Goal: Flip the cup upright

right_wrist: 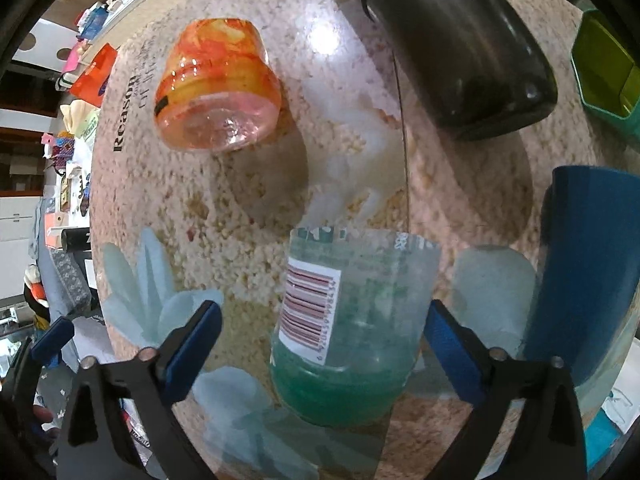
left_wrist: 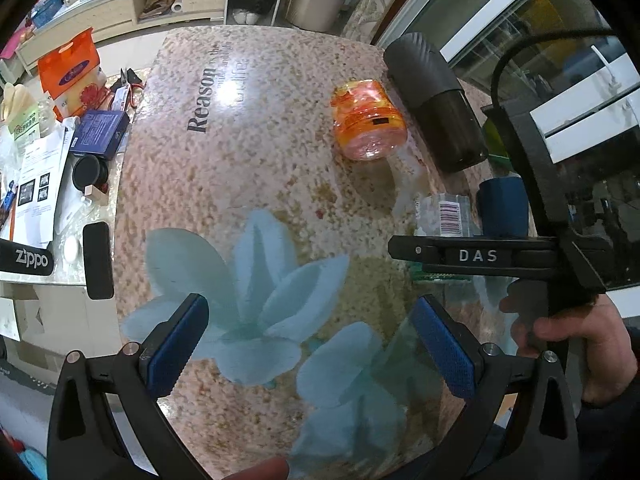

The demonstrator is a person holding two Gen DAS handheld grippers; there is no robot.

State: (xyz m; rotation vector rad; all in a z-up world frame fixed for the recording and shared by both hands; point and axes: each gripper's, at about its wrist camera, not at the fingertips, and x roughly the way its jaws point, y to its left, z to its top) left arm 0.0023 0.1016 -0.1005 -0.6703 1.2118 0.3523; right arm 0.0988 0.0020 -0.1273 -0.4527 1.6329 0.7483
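Speckled pink tabletop [left_wrist: 248, 168] with pale blue flower prints carries everything, with cluttered shelves beyond. Directly between the right gripper [right_wrist: 324, 344] and its wide-spread jaws stands a clear cup [right_wrist: 352, 320] with a barcode label; its green, closed end is nearest the camera and the plain cut rim points away, so it looks inverted or tipped over, though the fisheye makes that hard to settle. Neither jaw touches it. Ahead of these jaws and to the left sits an orange cup [right_wrist: 218, 88], apparently mouth down, closed base toward the camera. Ahead to the right lies a dark cylinder [right_wrist: 460, 44]; a blue cup [right_wrist: 584, 272] stands just right of the right jaw.

Over bare tabletop hovers the left gripper [left_wrist: 312, 344], jaws wide and empty, the orange cup [left_wrist: 370, 120] well ahead of them.

Judging by this, the flip has not begun: the grasp, lift, turn and setting down all remain
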